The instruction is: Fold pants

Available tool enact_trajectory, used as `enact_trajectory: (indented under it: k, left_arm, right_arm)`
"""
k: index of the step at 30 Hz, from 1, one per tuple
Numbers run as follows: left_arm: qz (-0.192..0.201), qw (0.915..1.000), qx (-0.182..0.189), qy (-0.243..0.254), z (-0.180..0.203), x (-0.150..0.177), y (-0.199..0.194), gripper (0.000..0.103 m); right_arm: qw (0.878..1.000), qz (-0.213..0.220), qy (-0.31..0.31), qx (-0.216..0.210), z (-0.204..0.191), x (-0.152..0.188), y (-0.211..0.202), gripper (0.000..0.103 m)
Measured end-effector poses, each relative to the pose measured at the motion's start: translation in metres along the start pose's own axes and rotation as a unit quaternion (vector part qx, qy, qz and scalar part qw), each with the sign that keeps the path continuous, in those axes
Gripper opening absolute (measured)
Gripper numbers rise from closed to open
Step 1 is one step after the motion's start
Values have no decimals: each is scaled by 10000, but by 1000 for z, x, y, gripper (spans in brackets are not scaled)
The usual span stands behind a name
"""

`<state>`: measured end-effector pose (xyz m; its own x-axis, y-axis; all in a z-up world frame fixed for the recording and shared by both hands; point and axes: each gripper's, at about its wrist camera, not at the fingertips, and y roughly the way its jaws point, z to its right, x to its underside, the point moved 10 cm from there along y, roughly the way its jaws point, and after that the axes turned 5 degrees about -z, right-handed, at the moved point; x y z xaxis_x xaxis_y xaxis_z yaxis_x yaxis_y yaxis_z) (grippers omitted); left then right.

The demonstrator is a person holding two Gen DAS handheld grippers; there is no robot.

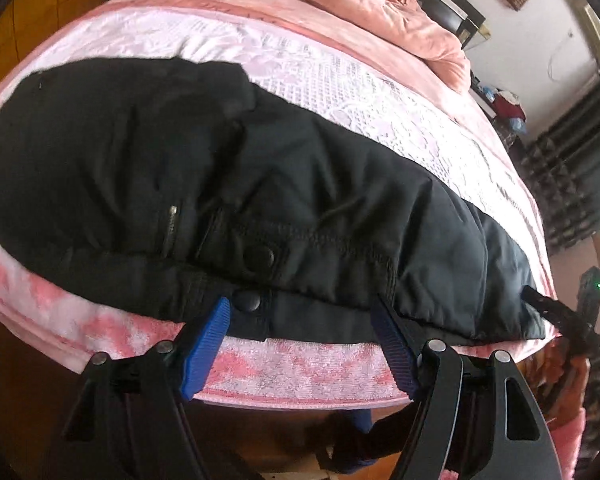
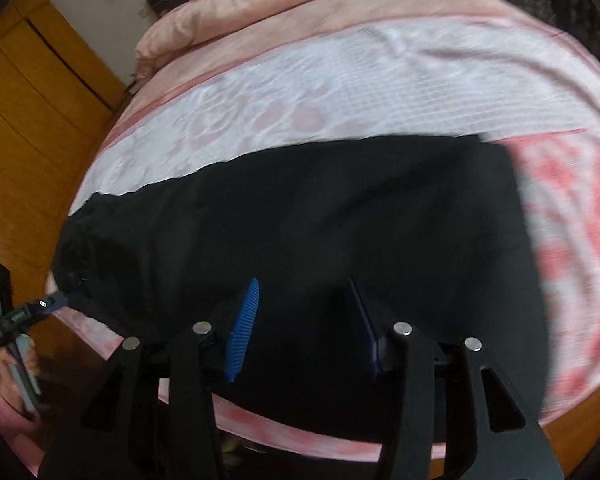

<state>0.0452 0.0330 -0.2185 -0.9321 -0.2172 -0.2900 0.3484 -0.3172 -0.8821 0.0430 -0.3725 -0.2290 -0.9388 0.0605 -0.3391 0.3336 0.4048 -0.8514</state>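
Black pants (image 1: 228, 184) lay spread along the near edge of the pink bed (image 1: 284, 368).
Left gripper (image 1: 300, 308) stood apart, empty, at the waistband; right gripper (image 2: 304, 300) hovered apart over the dark cloth at frame centre.

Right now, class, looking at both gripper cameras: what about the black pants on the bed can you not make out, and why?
- Pants, right wrist view: creases and seams lost to motion blur and darkness.
- Near hem, right wrist view: hidden behind the right gripper.
- Layers at the waistband, left wrist view: their number cannot be told; the top layer hides what is under it.
- Bed, left wrist view: far end cut off by the edge.
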Motion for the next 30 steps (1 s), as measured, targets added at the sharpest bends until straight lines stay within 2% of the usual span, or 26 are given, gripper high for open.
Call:
enact_trajectory:
  k: [3,6,10,12,14,18,20,21,22,23,24,27,30]
  left_arm:
    - [-195,9990,377,-124,-2,0,6,73]
    - [-426,9943,819,-540,-9,-6,20,73]
    - [-639,9860,1124,-1050,-19,-10,38,73]
    - [-637,9821,1265,-1244,-21,-12,41,73]
    - [-633,9777,1395,-1440,-24,-13,42,74]
    - [-465,9620,1829,-1971,-33,-18,44,75]
    - [-434,9569,1925,-2130,-38,-16,45,73]
    - [-390,9565,1900,-2179,-40,-17,46,66]
    - [-335,9600,1763,-2147,-42,-16,46,48]
    - [-281,9643,1623,-2076,-47,-19,49,38]
    - [-208,9694,1427,-1989,-50,-21,49,23]
    - [-20,9691,1349,-2067,-51,-20,43,12]
    - [324,9746,1222,-1848,-41,-16,25,9]
  right_arm:
    - [9991,-105,-270,302,-24,2,18,46]
    - [9931,-417,-405,1020,-21,11,34,43]
    - [9892,-422,-395,1348,-28,7,27,43]
    - [9902,-261,-485,1284,-40,6,18,45]
    - [9927,-141,-621,1020,-63,5,9,46]
    - [9930,-21,-950,704,-103,11,5,47]
    - [9934,-55,-1005,545,-116,16,11,47]
    - [9933,-98,-1026,521,-119,18,16,47]
    - [9932,-142,-1024,545,-120,20,19,47]
    - [9931,-222,-993,583,-120,24,25,47]
    - [9933,-283,-955,582,-119,27,30,47]
    - [9935,-398,-862,626,-114,38,38,47]
    - [9938,-430,-800,647,-108,43,41,47]
